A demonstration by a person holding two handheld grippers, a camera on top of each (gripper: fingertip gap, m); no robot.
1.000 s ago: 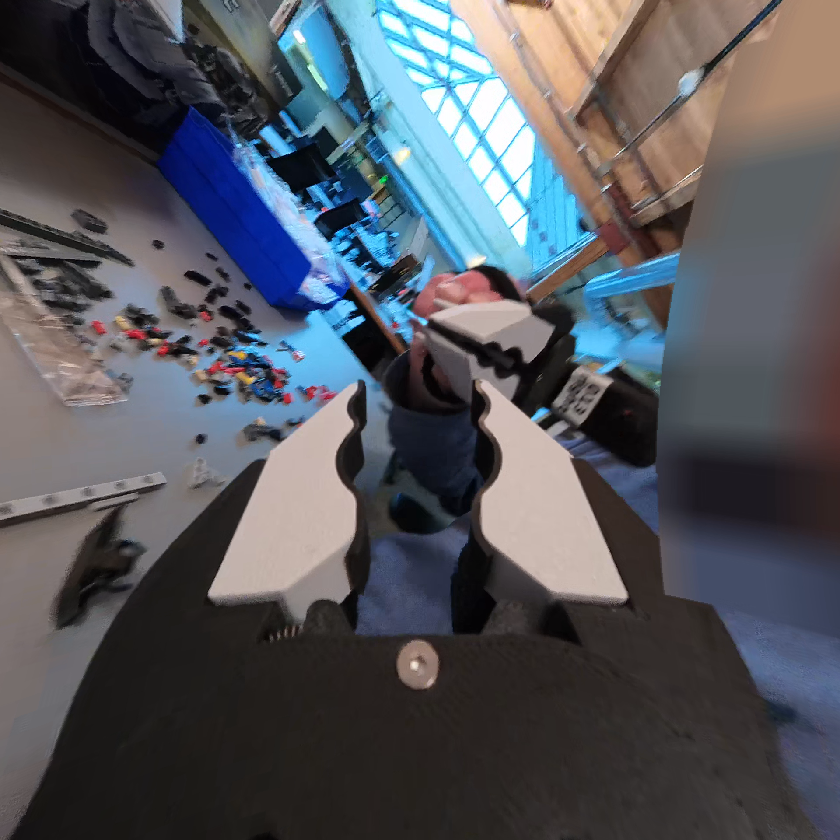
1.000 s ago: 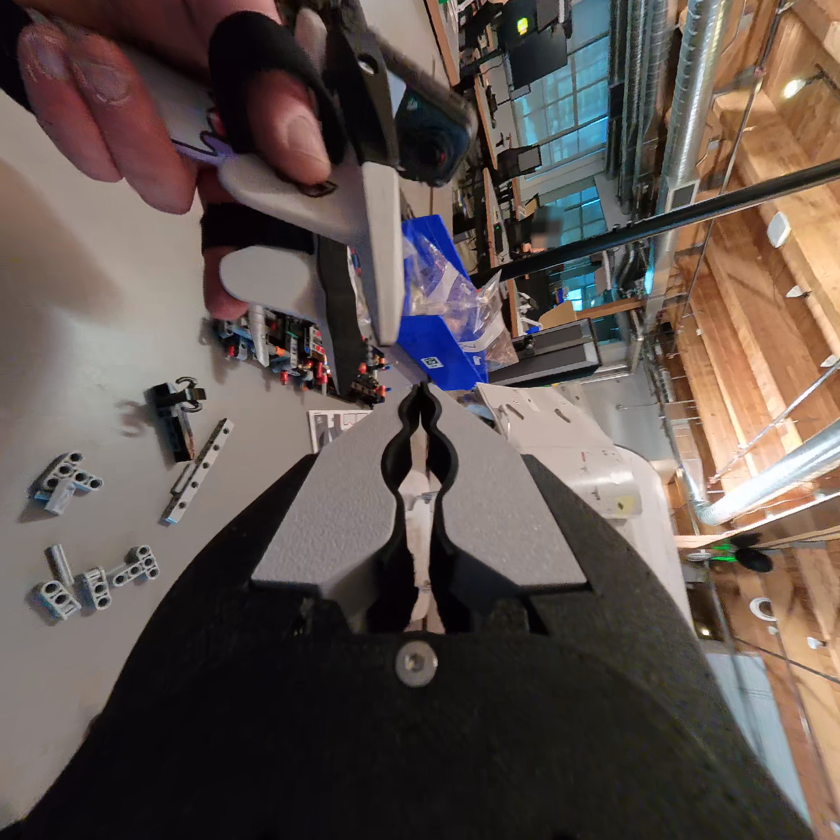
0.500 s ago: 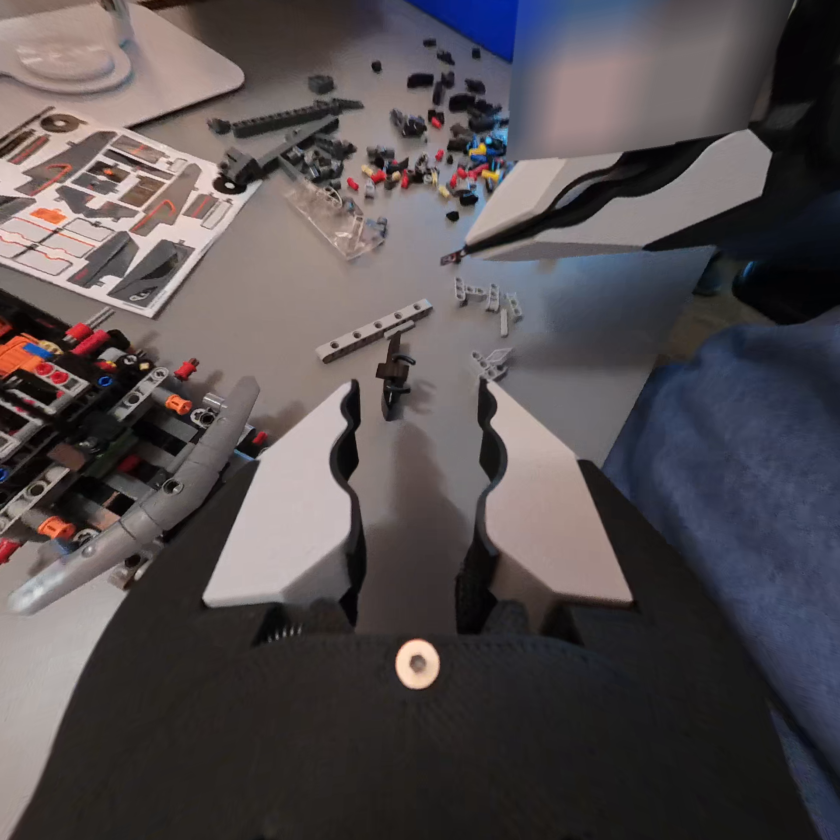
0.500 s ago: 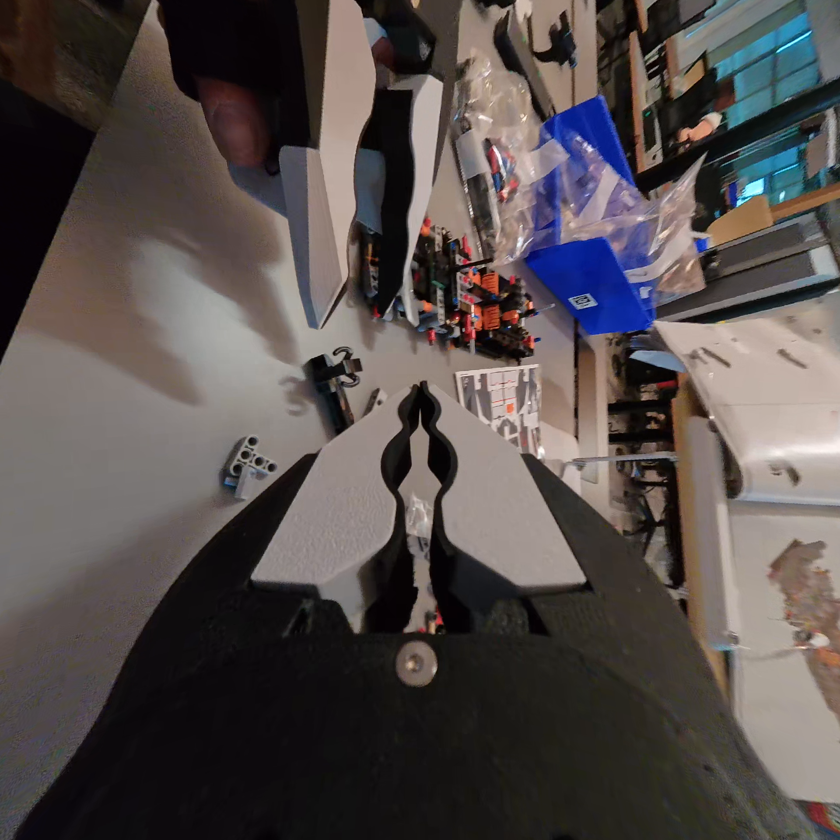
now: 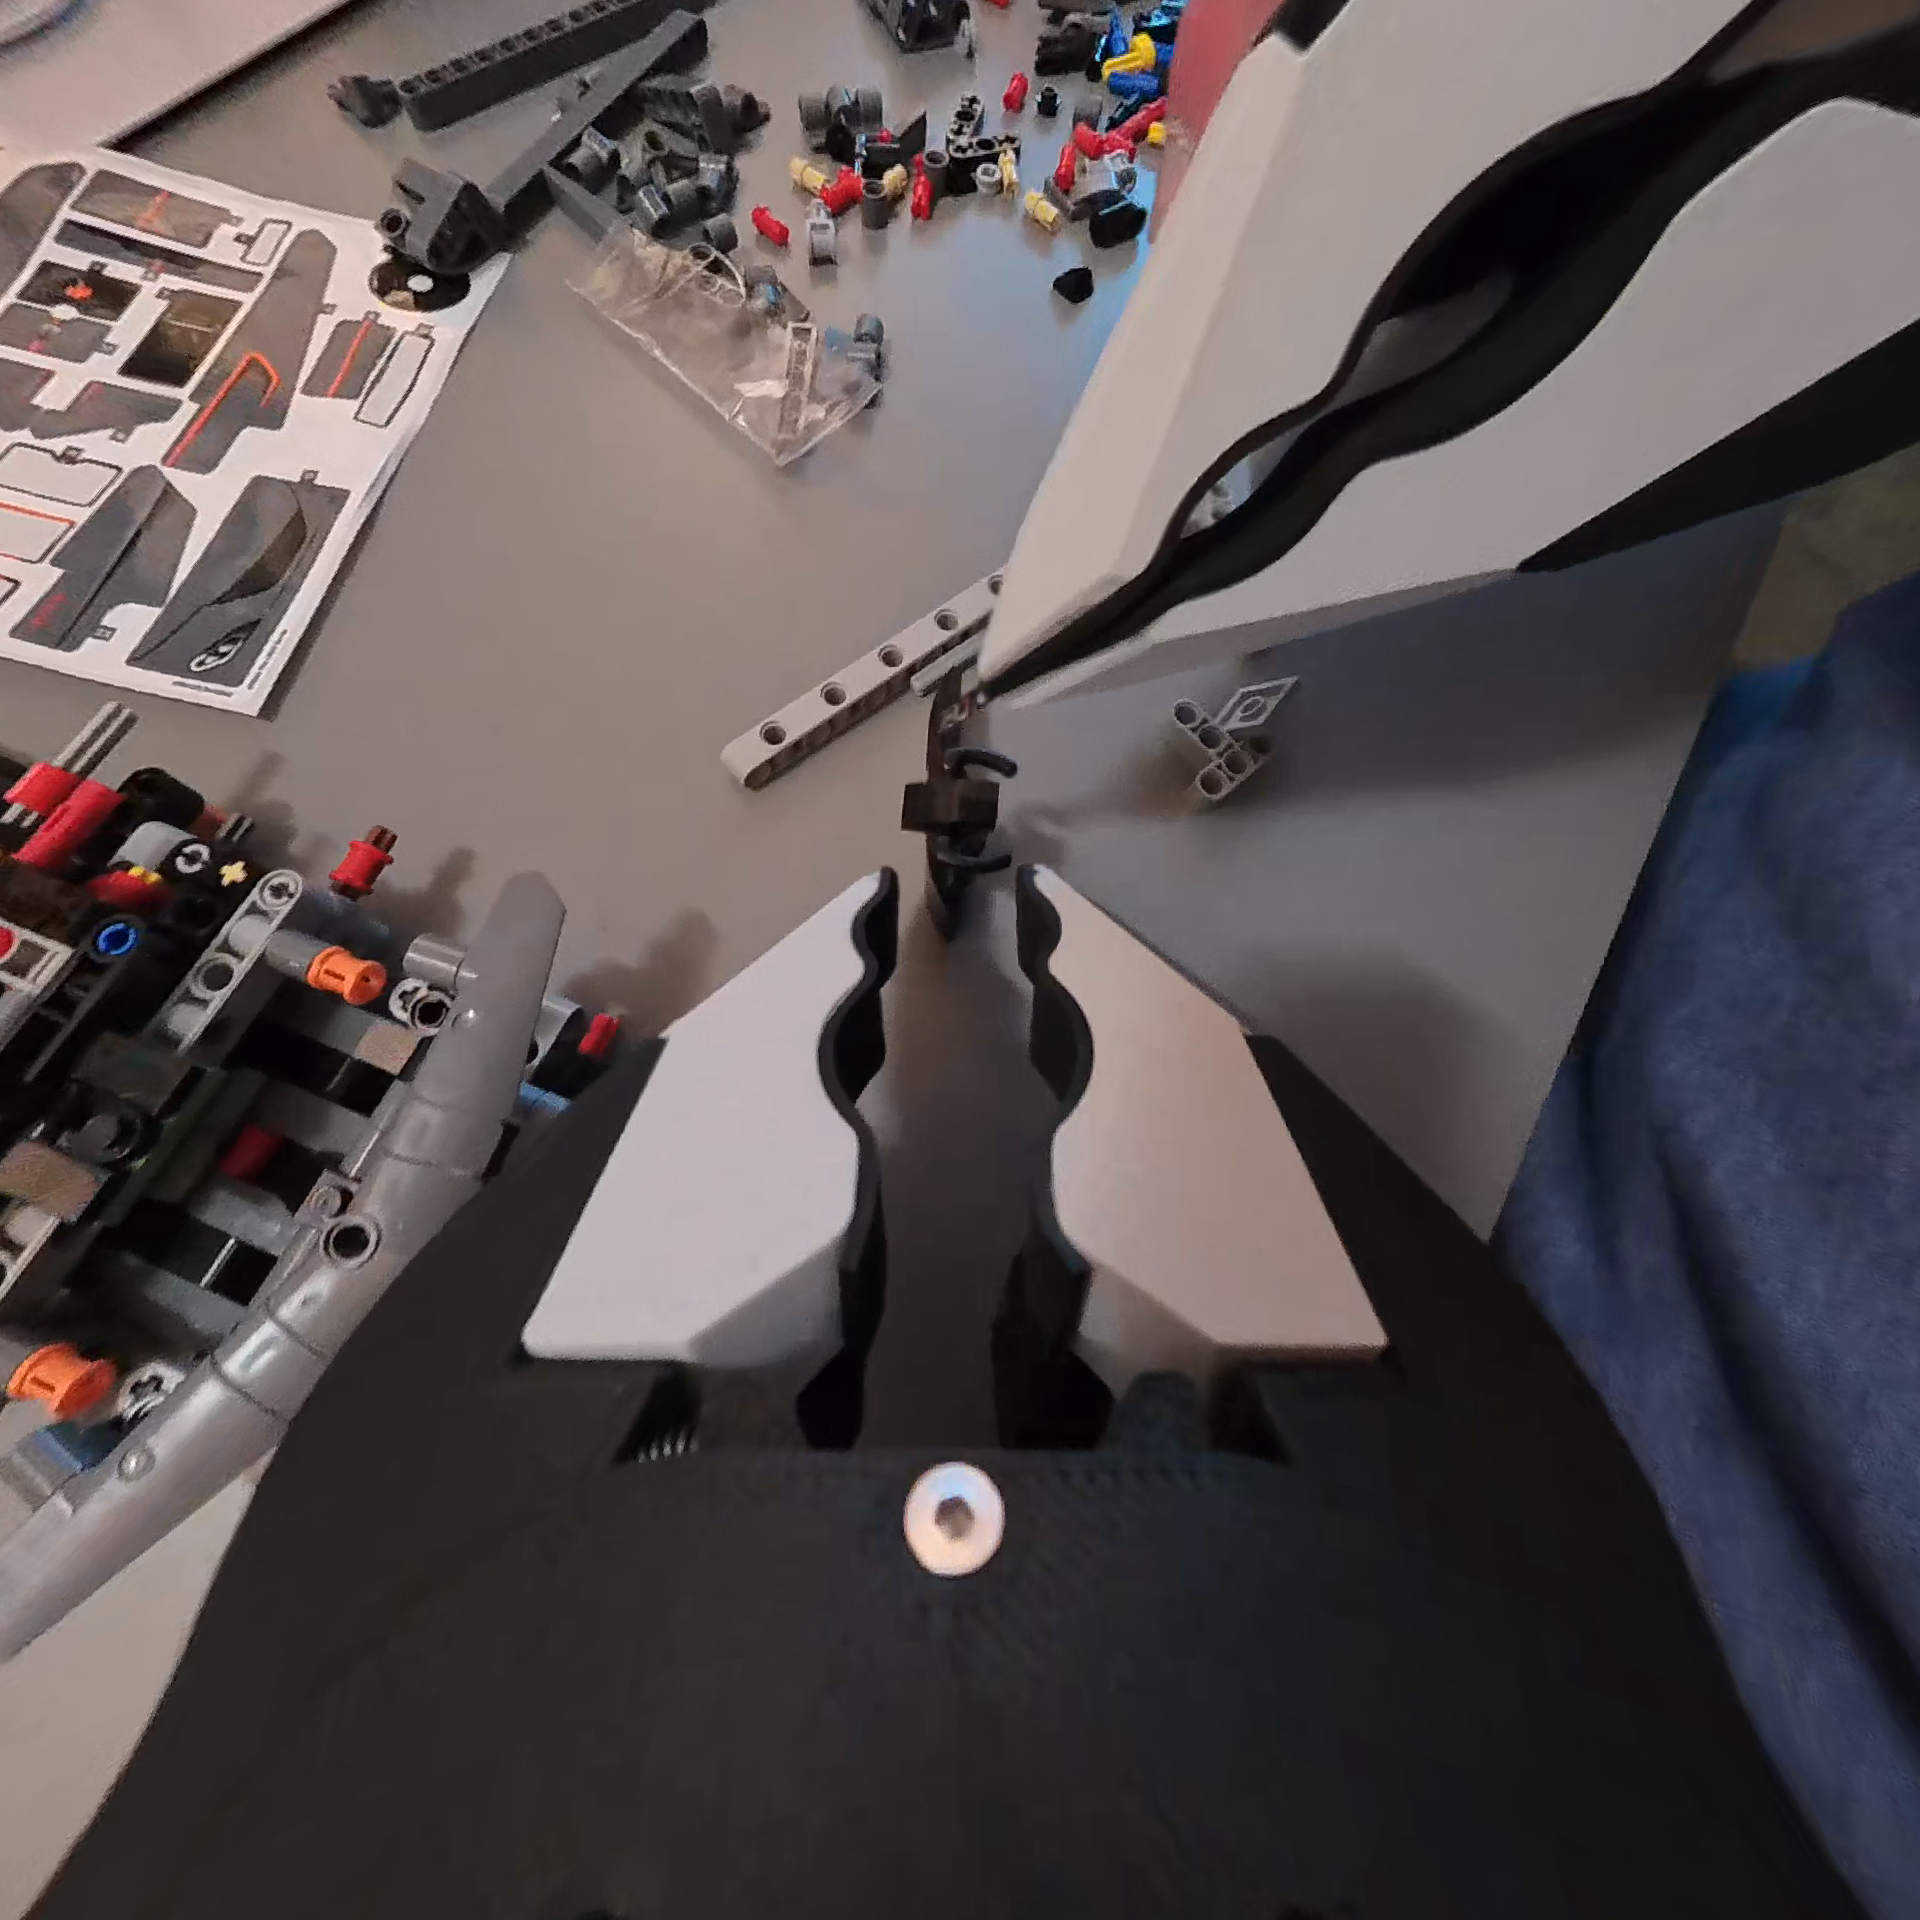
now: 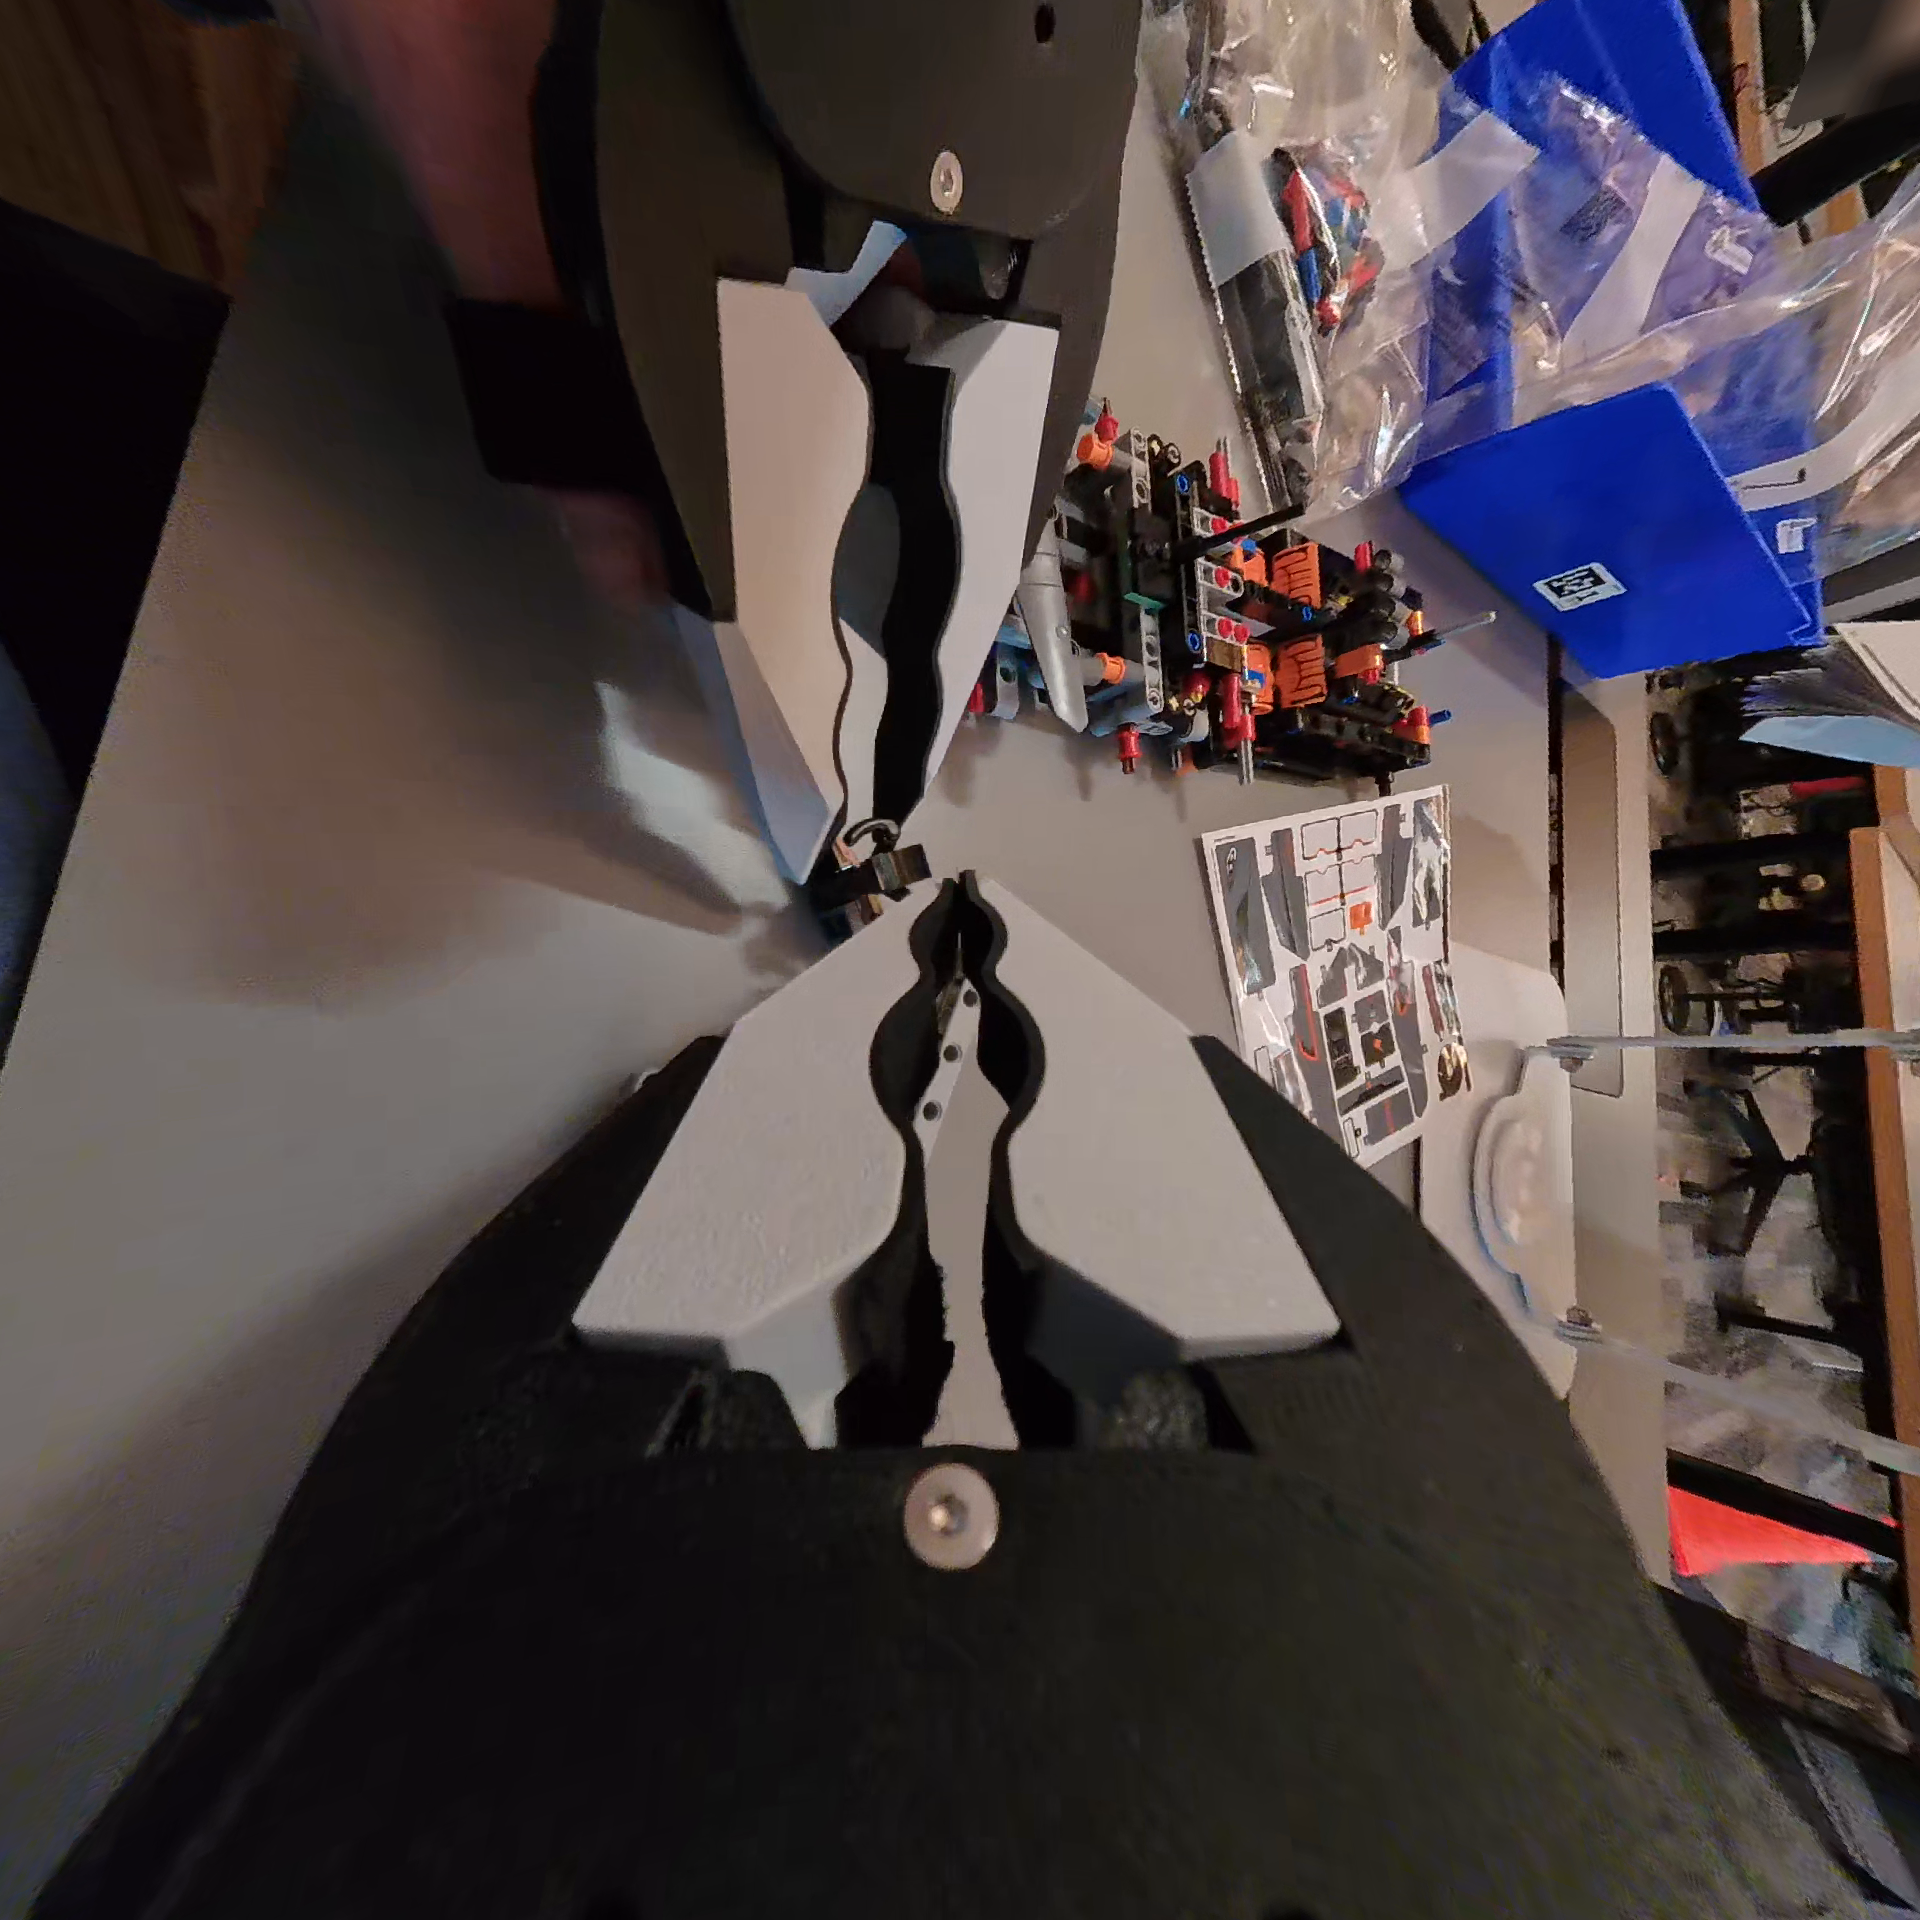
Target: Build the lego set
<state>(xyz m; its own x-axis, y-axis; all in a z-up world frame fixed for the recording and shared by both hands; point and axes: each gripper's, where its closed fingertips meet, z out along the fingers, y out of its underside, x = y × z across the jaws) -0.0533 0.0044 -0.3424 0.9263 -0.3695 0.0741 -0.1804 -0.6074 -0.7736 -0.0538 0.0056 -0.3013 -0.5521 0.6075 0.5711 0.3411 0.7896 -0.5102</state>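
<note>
Item: small black lego piece, lying just ahead of our left gripper, fingers spread. Our right gripper is clenched, pinning its far end. We should close squarely, avoiding the grey beam beside.

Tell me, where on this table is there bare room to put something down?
Bare grey table lies between the sticker sheet, the light grey beam and the half-built model. Another bare stretch runs along the near edge past the small grey connector. It is crowded at the loose-piece pile and around the clear bag.
</note>
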